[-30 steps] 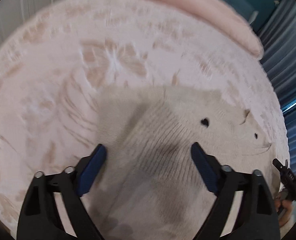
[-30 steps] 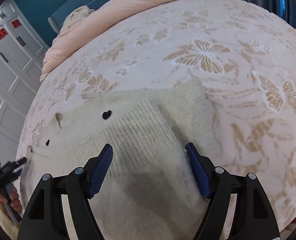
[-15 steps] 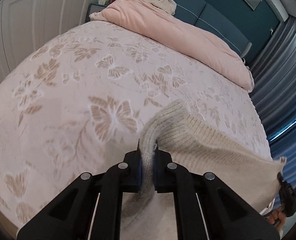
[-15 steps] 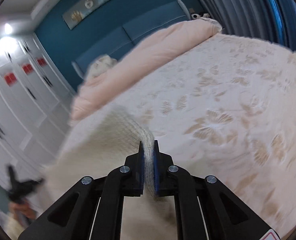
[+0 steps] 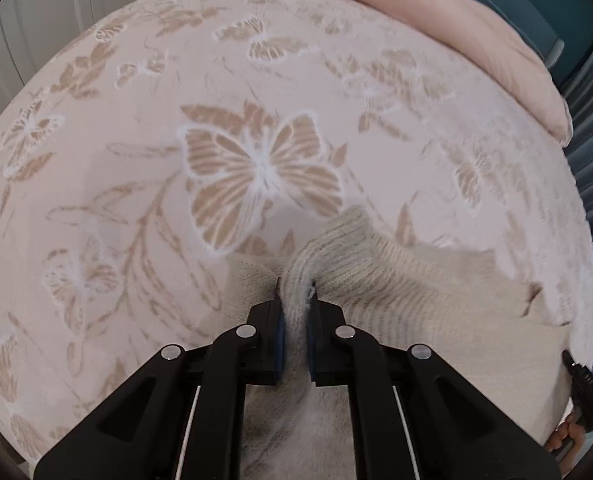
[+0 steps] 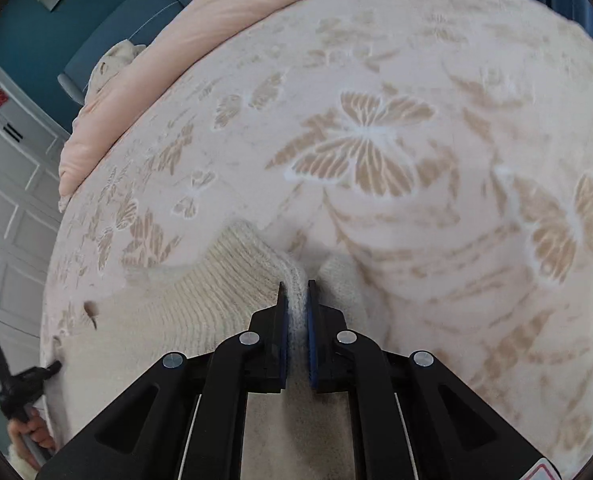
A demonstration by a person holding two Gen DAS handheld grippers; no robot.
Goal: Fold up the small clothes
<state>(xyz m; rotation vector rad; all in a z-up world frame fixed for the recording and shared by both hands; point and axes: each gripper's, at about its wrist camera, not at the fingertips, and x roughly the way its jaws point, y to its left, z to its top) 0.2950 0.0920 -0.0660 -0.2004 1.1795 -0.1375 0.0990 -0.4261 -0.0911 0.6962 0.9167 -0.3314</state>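
A cream knitted sweater [image 5: 408,280] lies on the bed, its ribbed hem bunched up and folded over toward the far side. My left gripper [image 5: 295,292] is shut on a pinch of the ribbed hem near the sweater's left edge. In the right wrist view the same sweater [image 6: 216,276] spreads to the left, a small dark mark showing on it. My right gripper [image 6: 295,288] is shut on the ribbed hem at the sweater's right edge. Each gripper points steeply down at the bed. The sweater's lower part is hidden under the grippers.
The bedspread [image 5: 144,184] is pale pink with tan butterflies. A pink duvet [image 5: 476,40] lies rolled along the far end, with a cream garment [image 6: 112,64] on it. White wardrobe doors [image 6: 4,216] stand at the left, blue curtains [image 5: 592,128] at the right.
Both grippers were open over the flat sweater, then shut on its hem and lifted it. Now they have carried the hem forward and tipped down toward the bed.
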